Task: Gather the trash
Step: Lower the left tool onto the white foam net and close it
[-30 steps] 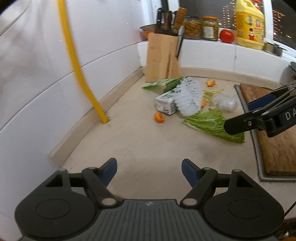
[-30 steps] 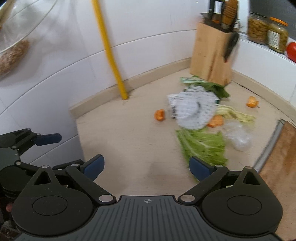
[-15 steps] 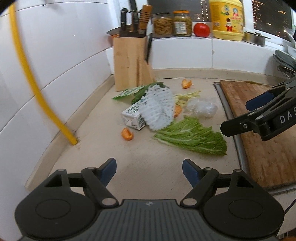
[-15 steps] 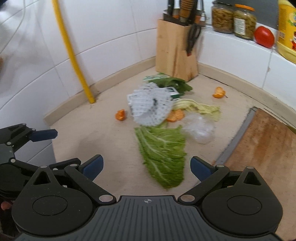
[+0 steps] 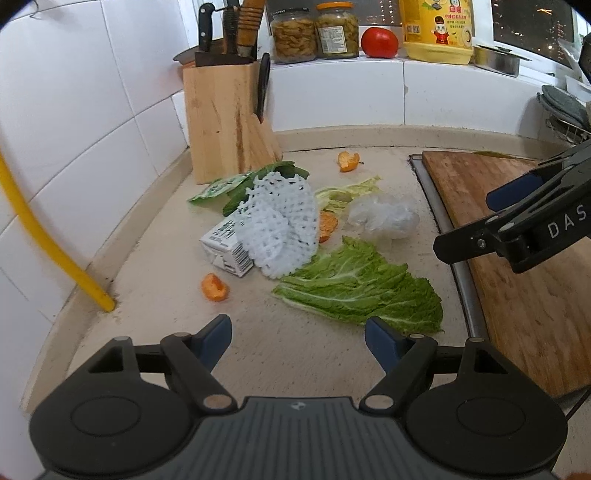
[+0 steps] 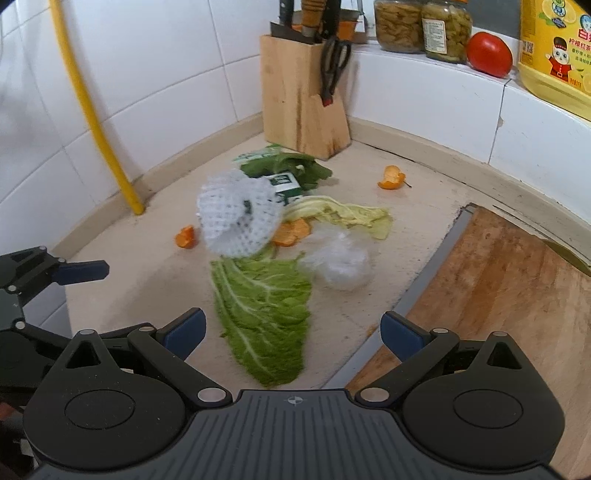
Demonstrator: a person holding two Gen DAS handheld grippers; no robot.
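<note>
We are looking into a white-tiled kitchen corner with a pale stone bench point(image 5: 155, 306), and a yellow pipe point(image 5: 40, 240) runs down the left wall to it. The trash lies in a loose heap mid-bench: a white foam net point(image 5: 280, 225) draped over a small carton point(image 5: 225, 247), a big green cabbage leaf point(image 5: 362, 288) nearest us, a crumpled clear plastic bag point(image 5: 384, 218), a paler leaf point(image 6: 340, 214), dark greens with a green wrapper point(image 5: 218, 188), and three bits of orange peel point(image 5: 214, 286), one apart near the back wall.

Our left gripper point(image 5: 297, 334) hovers above the bench short of the heap, blue pads spread wide, nothing between them. Our right gripper point(image 6: 291, 328) hangs over the tip of the cabbage leaf, equally spread and empty.

Writing: the letters "DAS" show on the right gripper's side, seen only from the left view. The carton's barcode faces the left view; its green end faces the right. The yellow bottle point(image 5: 436, 29) carries a cartoon label with script too small to read.

Only the right view shows scissors point(image 6: 334, 66) in the knife block point(image 5: 225, 122). A wooden chopping board point(image 5: 517, 258) lies to the right.
</note>
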